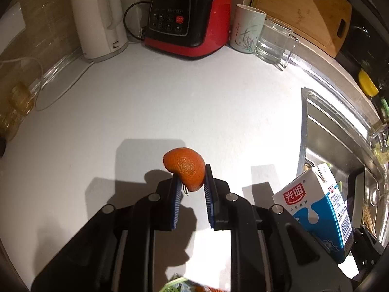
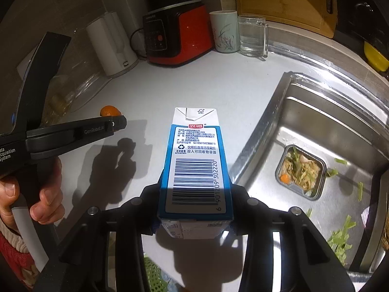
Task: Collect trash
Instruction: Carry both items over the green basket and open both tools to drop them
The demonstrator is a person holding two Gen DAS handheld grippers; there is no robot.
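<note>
two grippers are up over the white counter (image 1: 145,102). the left gripper (image 1: 192,187) pinches one piece of orange peel (image 1: 186,168) between its blue pads; the right gripper (image 2: 194,209) clamps one milk carton (image 2: 194,170). behind stand one kettle (image 1: 97,19), one blender (image 1: 189,22), one cup (image 1: 246,32) and one glass mug (image 1: 273,40).

White worktop (image 1: 145,102), lit bright from above w/ hard dark shadows near. Far edge: beige tiled wall (image 1: 46,24). Along it, L to R: white kettle (image 1: 97,17), red/black blender base (image 1: 189,22), floral mug (image 1: 246,29), glass mug (image 1: 274,41). Wood cutting board (image 1: 301,9) leans far right. Steel sink (image 2: 340,131) sunk into right side; drain strainer (image 2: 301,171) holds food scraps.
</note>
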